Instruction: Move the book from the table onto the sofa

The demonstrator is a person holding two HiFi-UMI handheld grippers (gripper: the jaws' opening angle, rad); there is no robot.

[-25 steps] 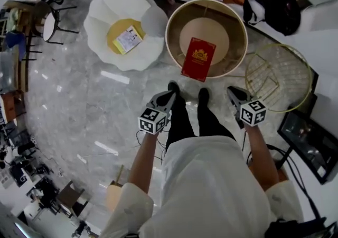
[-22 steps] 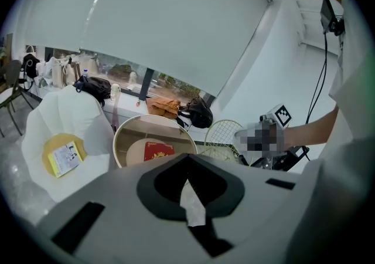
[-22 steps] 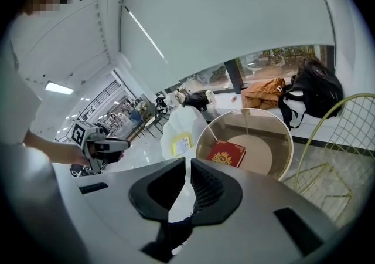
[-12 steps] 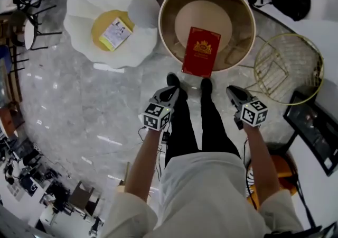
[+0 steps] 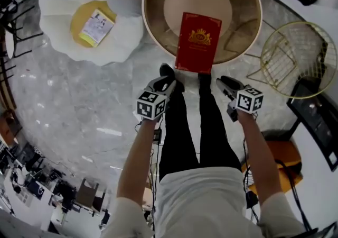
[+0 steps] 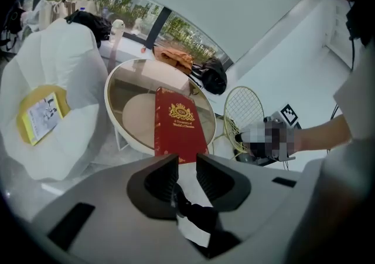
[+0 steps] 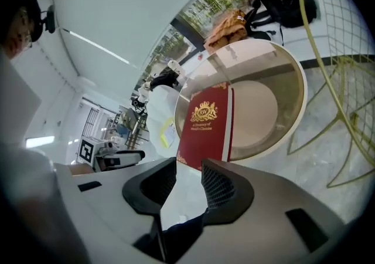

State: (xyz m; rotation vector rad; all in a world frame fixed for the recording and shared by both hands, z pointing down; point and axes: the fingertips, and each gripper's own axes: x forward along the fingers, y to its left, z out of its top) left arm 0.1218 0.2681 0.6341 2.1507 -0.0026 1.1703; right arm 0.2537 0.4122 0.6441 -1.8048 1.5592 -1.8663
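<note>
While the red book [image 5: 198, 42] lies flat on the round glass-topped desk [image 5: 149, 30], closed and cover up, its near end seems to jut a little past the rim toward the person's feet. That overhang looks like the best place to take it.

Both tongs hang short of it, one on each side of the person's legs. The left tongs [image 5: 167, 80] and the right tongs [image 5: 226, 82] aim down and forward at the book's near edge without touching it. From their own cameras, the left pair [image 6: 186, 163] and the right pair [image 7: 188, 169] have just been opening. Each now stands narrowly parted, with only floor and the book's edge in the gap and nothing gripped.

I'd say the gap needs to widen further, enough to clear the book's thickness. Each pair should then slide onto a near corner, one jaw above the cover and one beneath. Gripping deep on both corners should keep the book level and stop the cover from flopping open.

Well to the left sits the white petal-shaped sofa [image 5: 121, 36], with a yellow cushion [image 5: 79, 17] and a booklet [image 5: 96, 27] already on it. A gold wire basket [image 5: 293, 57] stands to the right, so the carry should swing left, away from it.
</note>
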